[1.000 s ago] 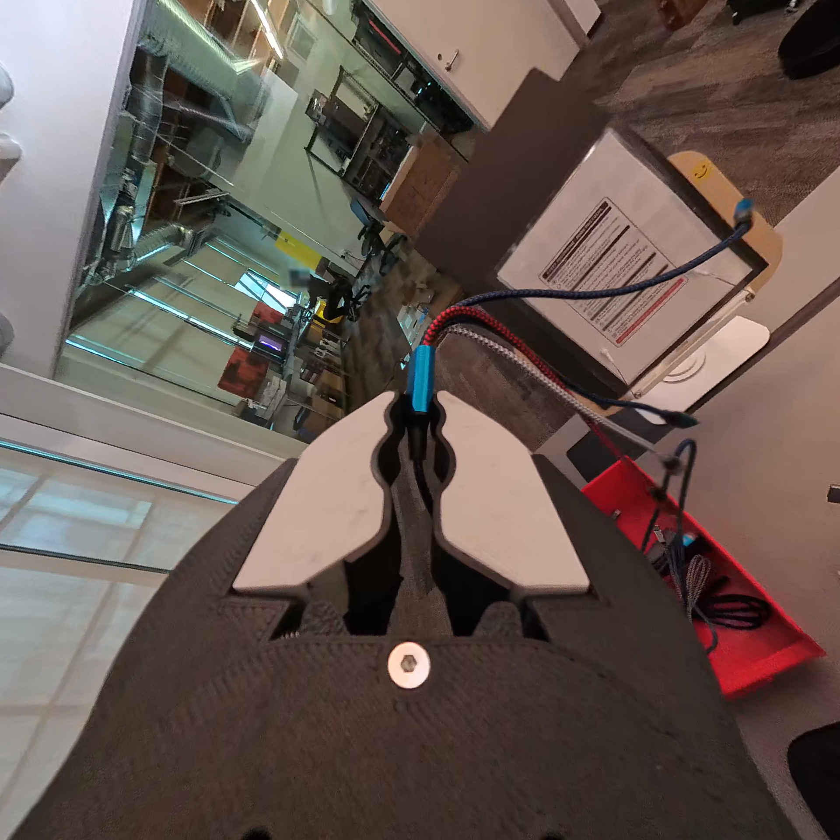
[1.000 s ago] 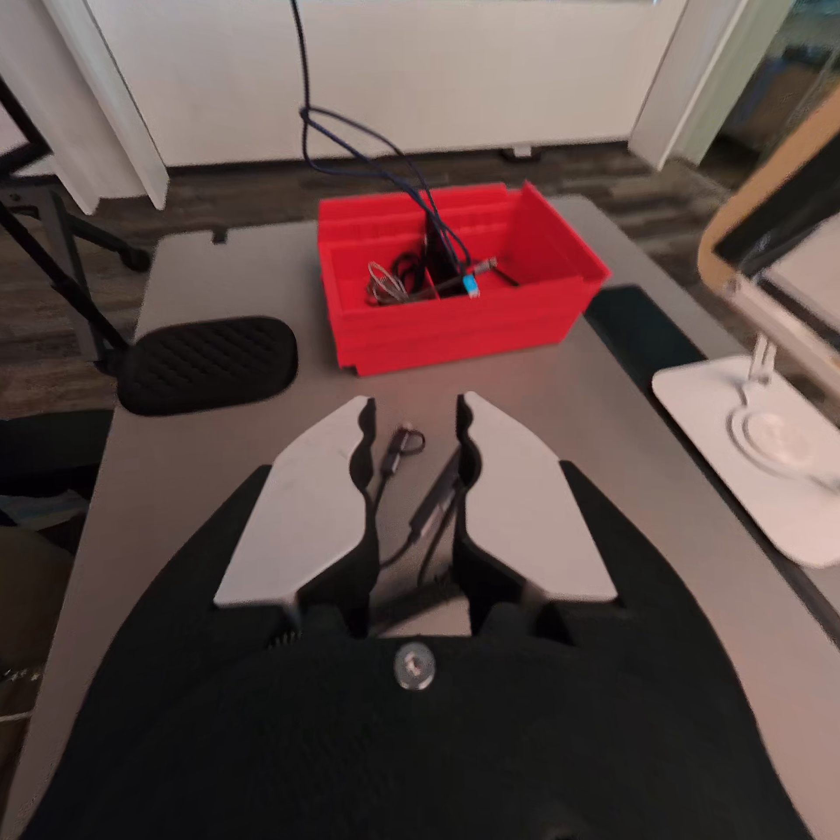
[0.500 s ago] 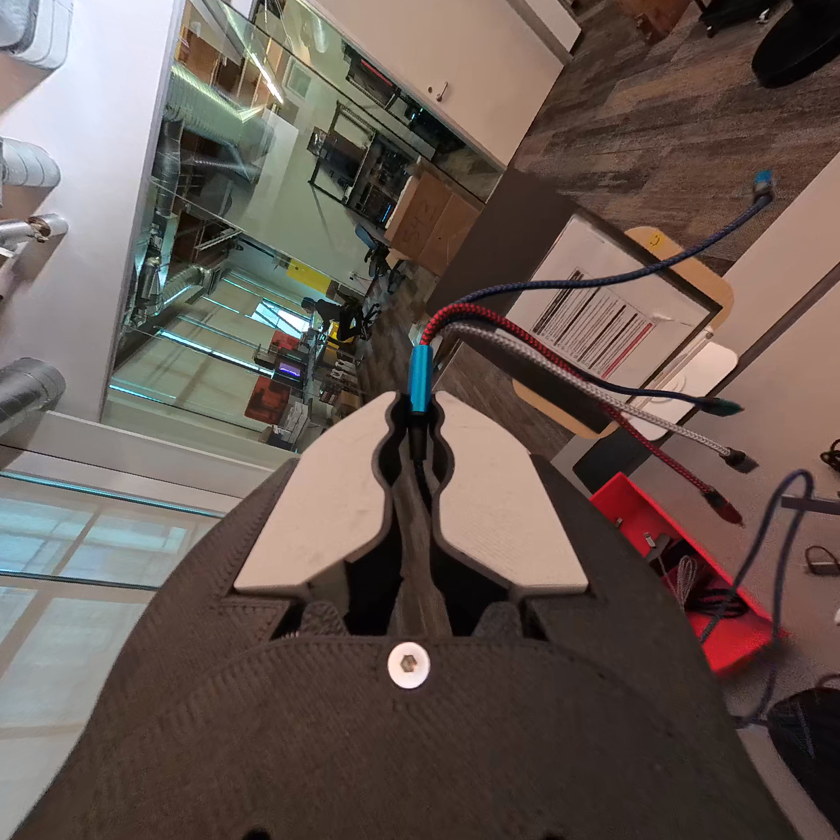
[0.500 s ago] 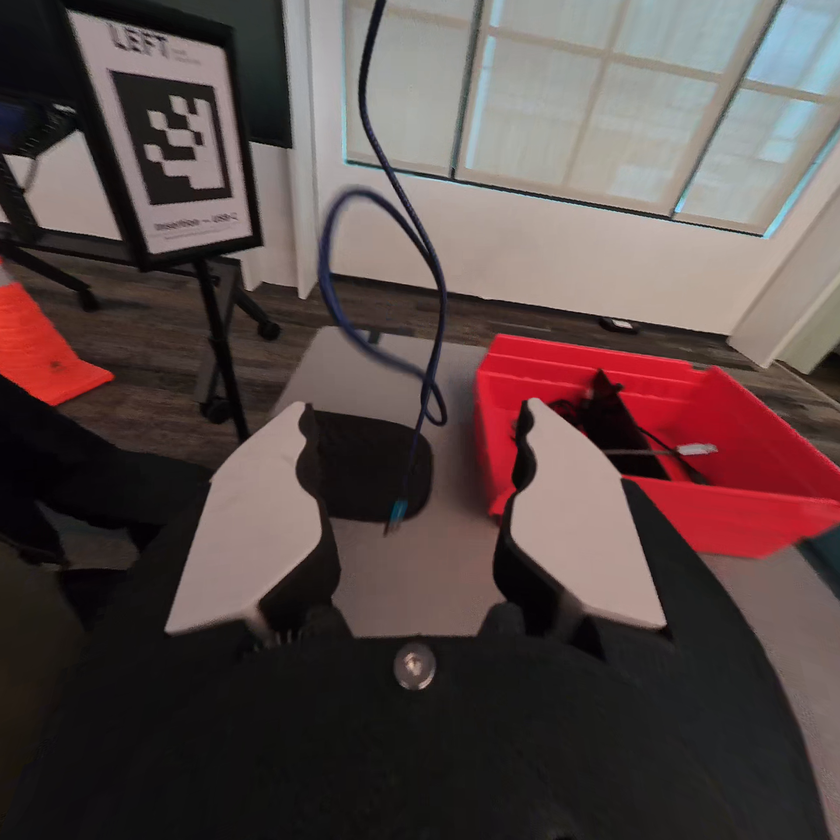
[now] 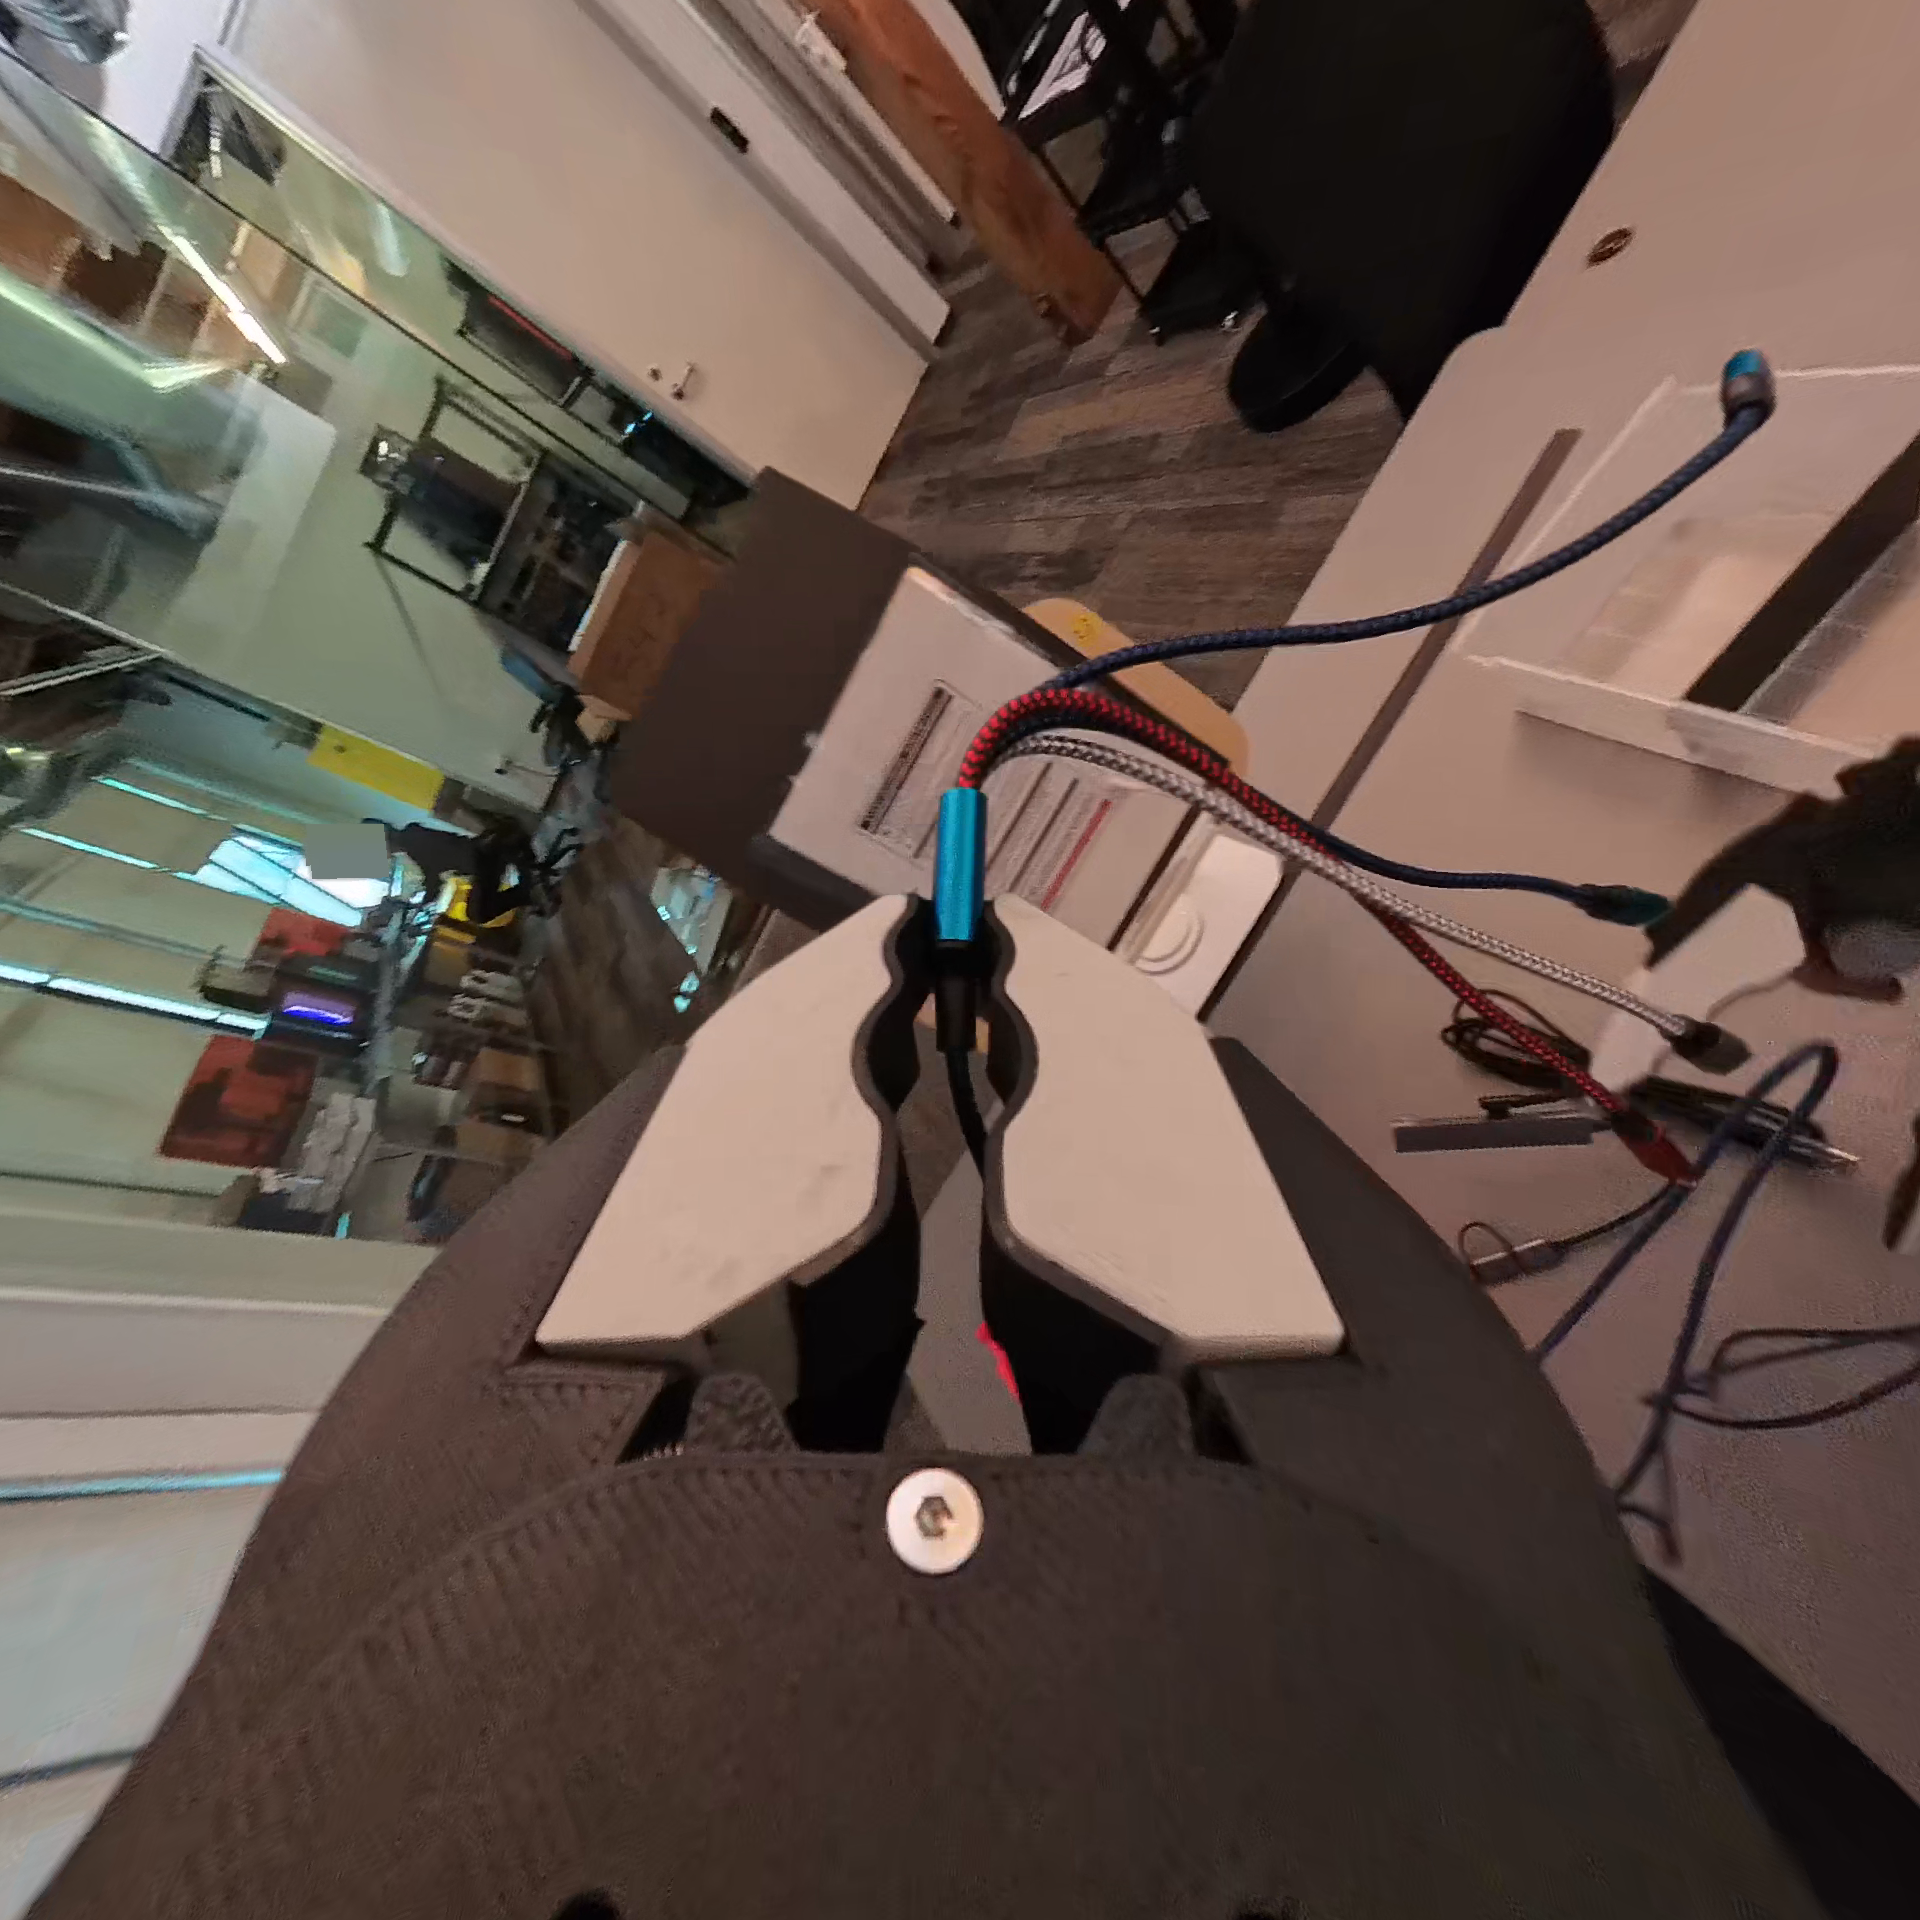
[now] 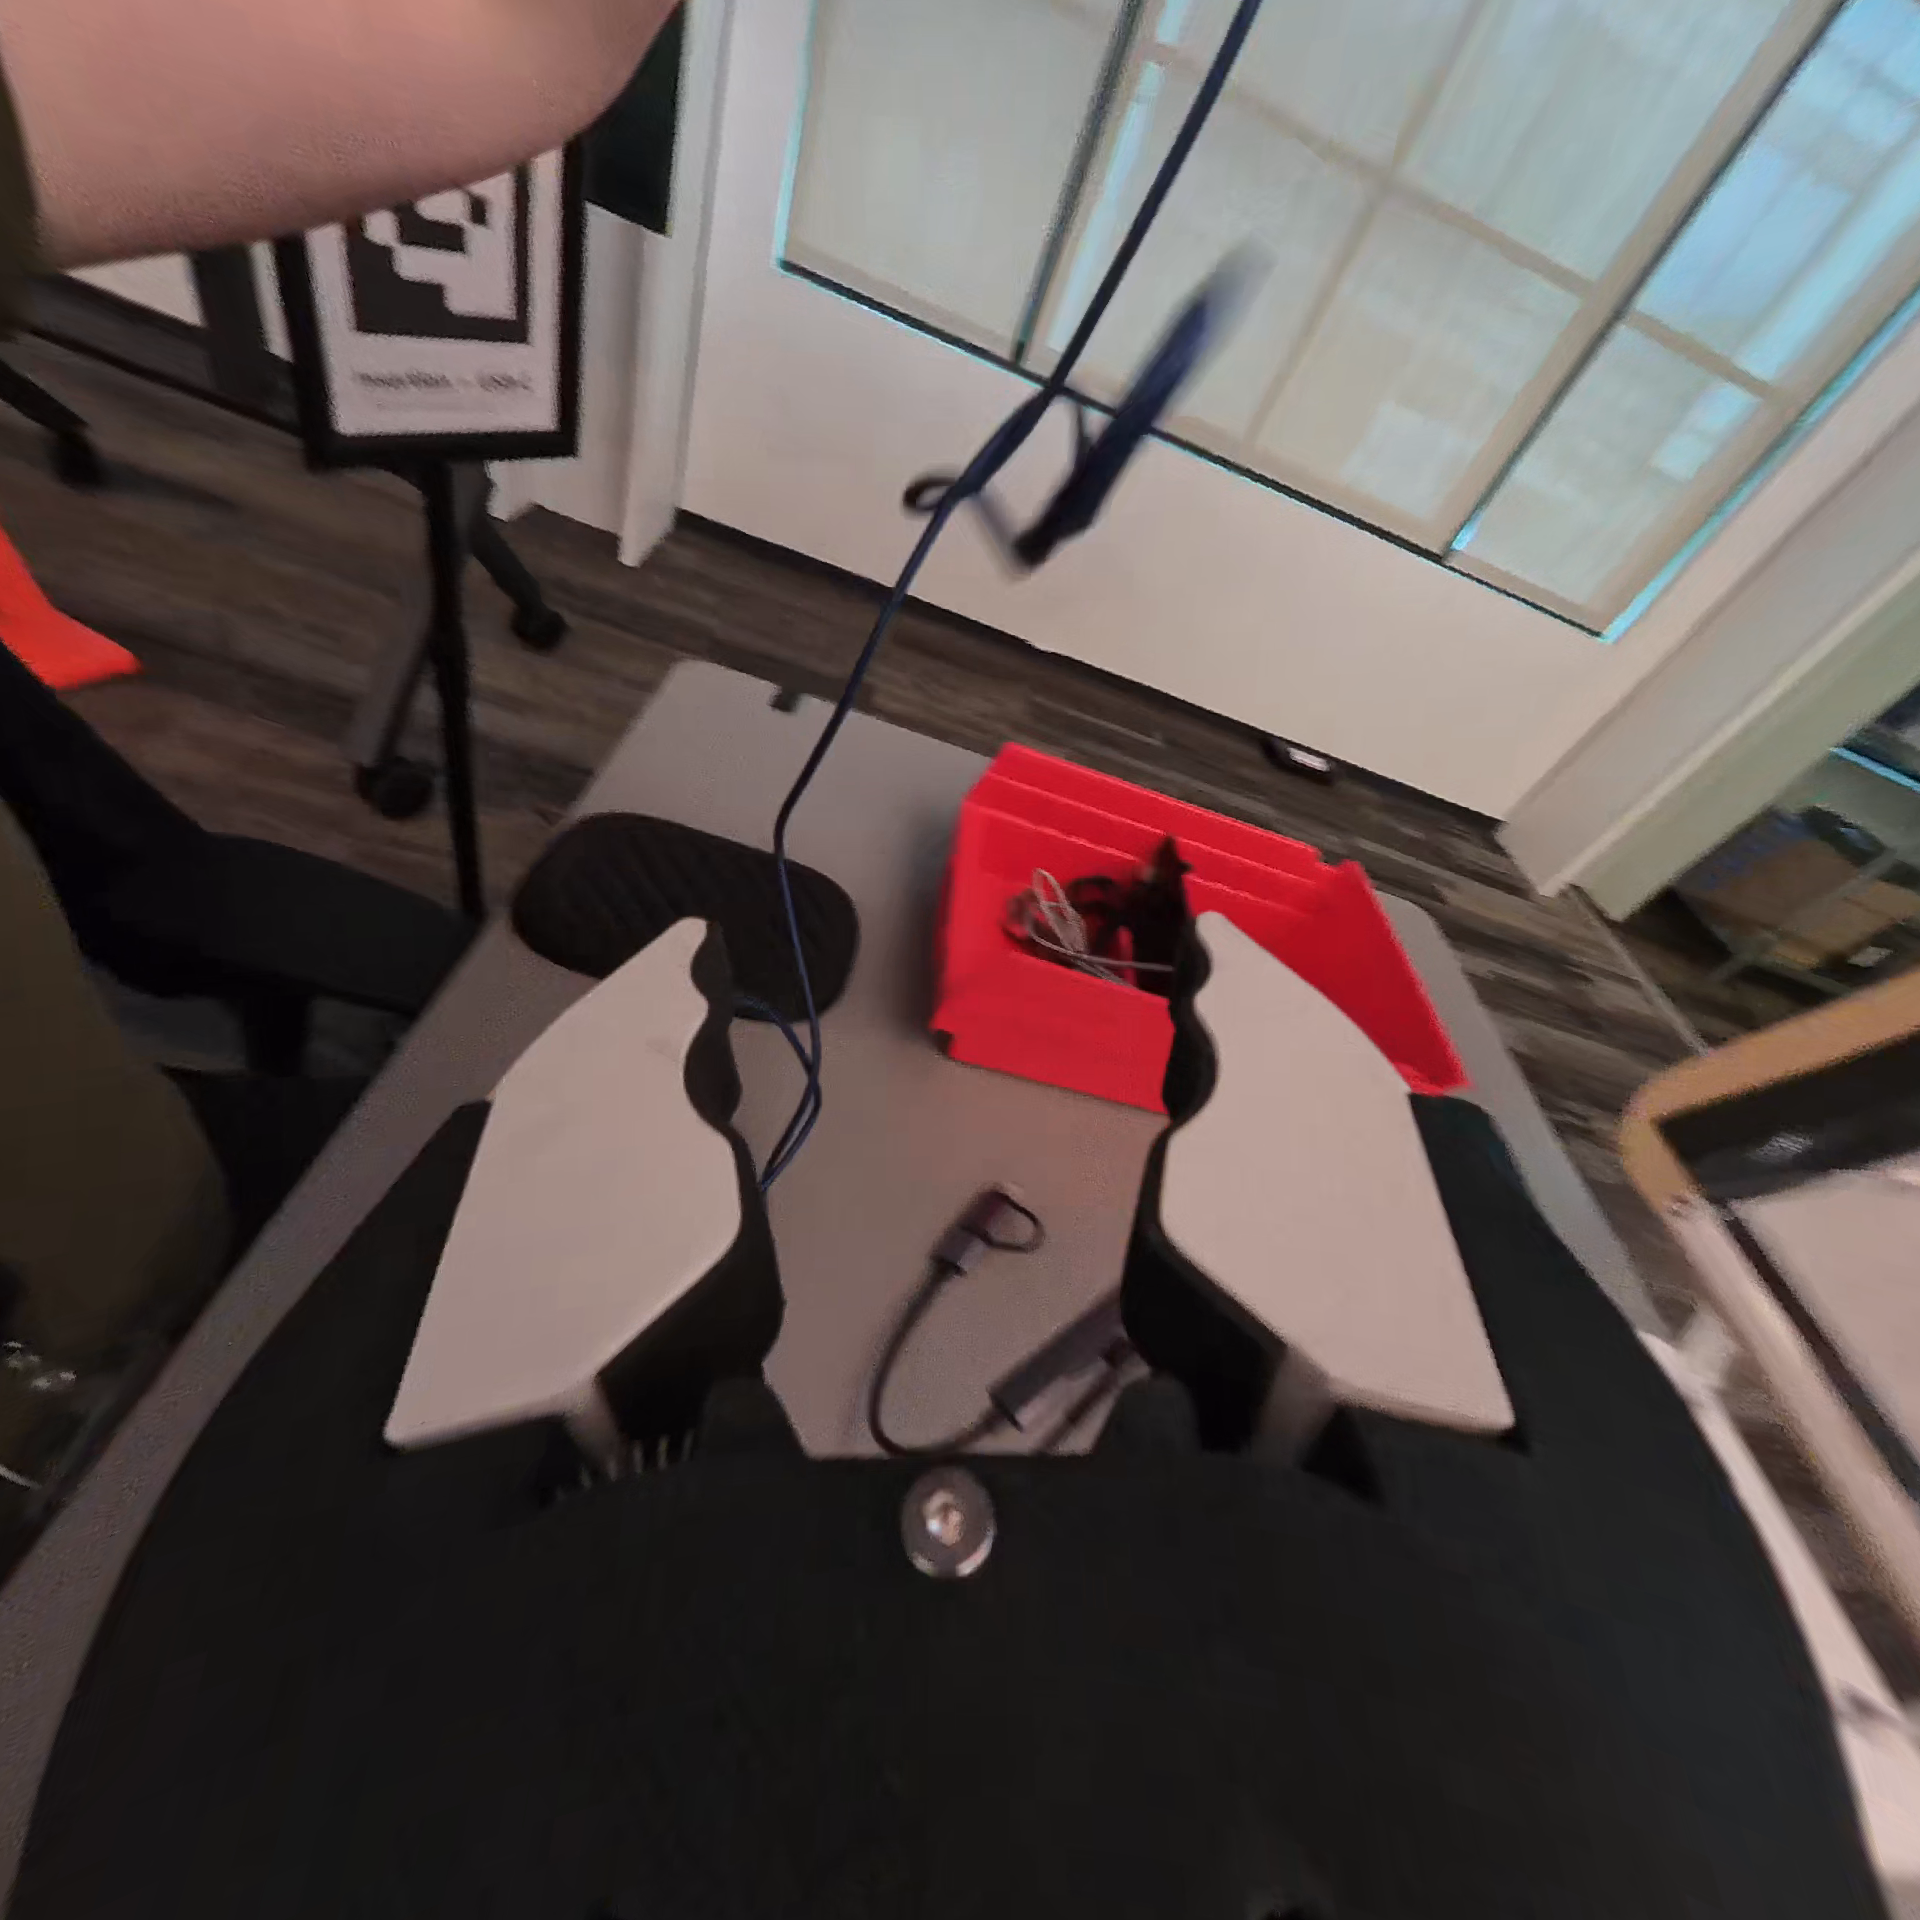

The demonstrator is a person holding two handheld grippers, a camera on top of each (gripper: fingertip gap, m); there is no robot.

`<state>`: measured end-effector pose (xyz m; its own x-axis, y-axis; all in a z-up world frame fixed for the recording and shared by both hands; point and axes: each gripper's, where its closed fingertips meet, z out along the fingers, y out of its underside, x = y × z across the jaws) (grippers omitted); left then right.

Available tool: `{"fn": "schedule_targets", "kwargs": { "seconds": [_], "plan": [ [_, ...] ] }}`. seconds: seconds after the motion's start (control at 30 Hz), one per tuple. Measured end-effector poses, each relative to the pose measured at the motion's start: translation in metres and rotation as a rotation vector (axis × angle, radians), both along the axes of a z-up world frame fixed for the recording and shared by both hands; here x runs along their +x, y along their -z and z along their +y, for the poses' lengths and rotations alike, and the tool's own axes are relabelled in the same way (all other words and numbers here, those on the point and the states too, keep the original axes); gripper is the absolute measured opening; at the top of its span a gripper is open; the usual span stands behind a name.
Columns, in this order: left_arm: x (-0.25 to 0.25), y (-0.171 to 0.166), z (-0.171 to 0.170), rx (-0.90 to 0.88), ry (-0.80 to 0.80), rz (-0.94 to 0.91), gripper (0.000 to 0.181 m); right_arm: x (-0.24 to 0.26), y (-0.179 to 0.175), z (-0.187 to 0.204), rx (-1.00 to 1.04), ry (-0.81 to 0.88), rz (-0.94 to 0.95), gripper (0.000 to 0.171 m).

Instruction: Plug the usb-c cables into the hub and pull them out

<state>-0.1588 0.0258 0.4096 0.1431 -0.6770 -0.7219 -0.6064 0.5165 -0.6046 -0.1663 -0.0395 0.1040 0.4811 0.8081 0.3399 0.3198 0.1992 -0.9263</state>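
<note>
A red bin (image 6: 1049, 1023) is sitting on the grey table (image 6: 883, 1143), near a black padded rest (image 6: 665, 904); a marker sign (image 6: 436, 312), somewhat blurred, is standing behind.

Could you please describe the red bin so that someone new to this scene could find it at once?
Start at the grey table in the right wrist view. At its far end, right of a black oval pad, sits the red bin holding loose cables. It is the only bright red container on the table.
</note>
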Motion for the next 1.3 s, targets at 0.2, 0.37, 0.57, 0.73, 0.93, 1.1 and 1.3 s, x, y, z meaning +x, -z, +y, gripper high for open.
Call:
{"fn": "schedule_targets", "kwargs": {
  "seconds": [0.2, 0.37, 0.57, 0.73, 0.93, 1.1, 1.3],
  "plan": [
    [0.010, 0.071, 0.006, -0.183, 0.128, -0.046, 0.007, 0.040, -0.016, -0.005, 0.101, 0.100, -0.022, 0.079],
    [0.013, 0.121, 0.006, -0.383, 0.245, -0.114, 0.007, 0.061, -0.027, -0.006, 0.165, 0.168, -0.016, 0.070],
    [0.013, 0.179, -0.009, -0.715, 0.455, -0.205, 0.008, 0.070, -0.089, -0.028, 0.447, 0.170, 0.312, 0.052],
    [0.015, 0.228, -0.020, -0.979, 0.595, -0.266, 0.008, 0.065, -0.112, -0.053, 0.593, 0.140, 0.460, 0.046],
    [0.016, 0.279, -0.034, -1.190, 0.656, -0.333, 0.007, 0.024, -0.115, -0.074, 0.690, 0.068, 0.426, 0.044],
    [0.017, 0.306, -0.043, -1.303, 0.689, -0.357, 0.007, 0.017, -0.119, -0.078, 0.720, 0.092, 0.477, 0.033],
    [0.016, 0.321, -0.049, -1.360, 0.714, -0.365, 0.008, 0.010, -0.115, -0.072, 0.696, 0.116, 0.469, 0.025]
  ]
}}
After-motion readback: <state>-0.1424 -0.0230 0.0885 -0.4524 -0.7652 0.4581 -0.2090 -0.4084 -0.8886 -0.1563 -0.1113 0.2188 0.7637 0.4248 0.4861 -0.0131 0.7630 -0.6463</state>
